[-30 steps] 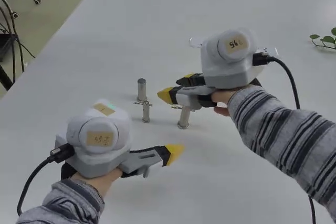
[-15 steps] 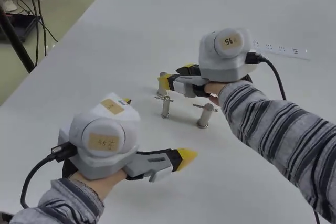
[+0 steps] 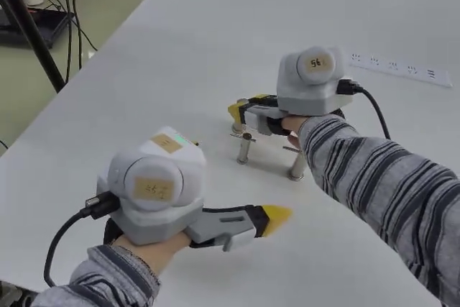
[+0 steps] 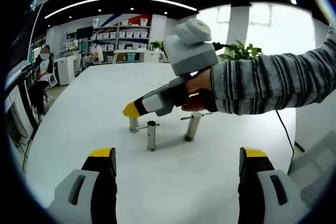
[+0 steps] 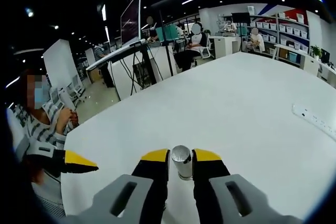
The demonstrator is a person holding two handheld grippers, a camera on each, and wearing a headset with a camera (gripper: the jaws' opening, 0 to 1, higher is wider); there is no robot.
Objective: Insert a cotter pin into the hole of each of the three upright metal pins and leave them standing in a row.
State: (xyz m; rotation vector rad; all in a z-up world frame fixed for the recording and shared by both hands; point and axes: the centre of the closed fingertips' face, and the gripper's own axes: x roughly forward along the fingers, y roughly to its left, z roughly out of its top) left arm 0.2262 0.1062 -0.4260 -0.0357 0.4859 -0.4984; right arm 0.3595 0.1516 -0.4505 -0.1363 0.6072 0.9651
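Right gripper (image 3: 238, 111) at far pin (image 5: 181, 161), jaws narrowed either side of its top; pinching or merely flanking, cannot tell. Left gripper (image 4: 178, 153) spread wide, empty, hovering over table (image 3: 180, 41). Three pins upright; middle pin (image 3: 245, 150) and near pin (image 3: 297, 166) carry cotters (image 3: 244, 136). Judgement: centre jaws on far pin, squeeze gently, keep it vertical, stay clear of middle pin. Right gripper view gives jaw-to-pin fit; left gripper view gives row side-on.
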